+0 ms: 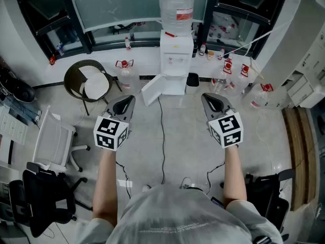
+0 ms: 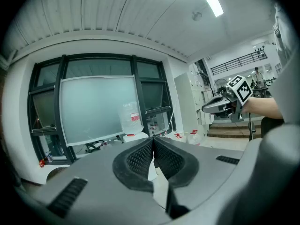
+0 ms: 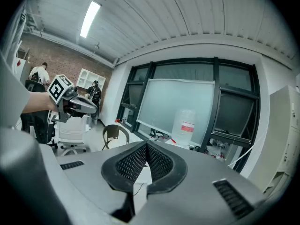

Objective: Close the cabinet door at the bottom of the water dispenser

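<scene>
Pale floor tiles run up to a wall of dark-framed windows, and against that wall stands the tall white water dispenser (image 1: 176, 60) with a clear bottle (image 1: 176, 4) on top. Its white cabinet door (image 1: 154, 90) at the bottom is swung open. It angles out from the left edge of the base, toward the person and to the left in the head view, and its free edge sits lowest in that view.

Both tools hang in the air well short of the dispenser. The left gripper (image 1: 127, 102) is clenched on nothing, its ridged black pads (image 2: 140, 158) meeting at the tips. The right gripper (image 1: 210, 102) is likewise pressed together and empty, as its own view shows. Each points ahead and slightly down.

The open door lies ahead of the left gripper and a little to its right, between the two hands but nearer the left one. Its outer face is turned toward that side, so the left gripper looks better placed to push it. The push should probably land near the free edge and sweep it rightward and back toward the cabinet front. A thin black cable (image 1: 162, 136) trails across the floor between the hands.
</scene>
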`<control>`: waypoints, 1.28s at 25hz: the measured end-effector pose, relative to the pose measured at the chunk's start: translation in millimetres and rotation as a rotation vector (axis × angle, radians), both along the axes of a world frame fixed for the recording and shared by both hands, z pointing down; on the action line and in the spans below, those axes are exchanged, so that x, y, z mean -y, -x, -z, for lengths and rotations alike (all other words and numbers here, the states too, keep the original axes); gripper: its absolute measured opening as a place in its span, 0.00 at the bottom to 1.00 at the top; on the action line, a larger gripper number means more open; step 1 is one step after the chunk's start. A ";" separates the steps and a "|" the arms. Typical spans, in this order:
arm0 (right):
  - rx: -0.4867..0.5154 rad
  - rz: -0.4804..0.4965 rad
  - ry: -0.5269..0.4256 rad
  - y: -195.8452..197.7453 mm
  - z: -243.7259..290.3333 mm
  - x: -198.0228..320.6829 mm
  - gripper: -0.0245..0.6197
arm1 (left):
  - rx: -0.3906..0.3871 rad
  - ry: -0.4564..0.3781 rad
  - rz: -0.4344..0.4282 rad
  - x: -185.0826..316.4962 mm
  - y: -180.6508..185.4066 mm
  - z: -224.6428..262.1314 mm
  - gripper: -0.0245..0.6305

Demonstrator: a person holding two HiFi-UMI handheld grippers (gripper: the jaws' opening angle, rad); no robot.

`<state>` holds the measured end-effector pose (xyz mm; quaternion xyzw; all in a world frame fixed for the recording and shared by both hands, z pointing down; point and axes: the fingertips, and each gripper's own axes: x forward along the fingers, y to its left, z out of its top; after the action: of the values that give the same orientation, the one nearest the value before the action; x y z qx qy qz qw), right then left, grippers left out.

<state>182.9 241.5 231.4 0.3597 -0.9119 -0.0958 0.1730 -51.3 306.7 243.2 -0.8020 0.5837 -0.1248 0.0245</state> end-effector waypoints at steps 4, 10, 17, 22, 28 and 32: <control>0.027 0.021 0.009 -15.6 -1.5 13.0 0.08 | -0.004 0.013 0.019 7.5 -16.5 -5.8 0.07; 0.104 0.071 0.053 -49.0 -6.5 45.4 0.08 | -0.038 0.043 0.077 31.3 -48.9 -22.4 0.07; 0.122 0.182 0.101 -61.8 -9.7 87.7 0.08 | -0.045 0.049 0.134 64.0 -71.5 -27.3 0.07; 0.119 0.195 0.092 -38.8 -19.1 132.7 0.08 | -0.033 0.052 0.133 106.5 -49.4 -31.4 0.07; 0.070 0.198 0.096 31.8 -46.2 205.3 0.08 | -0.033 0.059 0.101 191.9 22.2 -54.7 0.07; 0.049 0.201 0.131 96.6 -58.0 258.0 0.08 | -0.116 0.094 0.095 258.9 87.6 -76.0 0.07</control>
<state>86.4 -16.6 289.4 0.2568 -0.9515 -0.0442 0.1634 -138.9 47.9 319.1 -0.7797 0.6148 -0.1063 -0.0529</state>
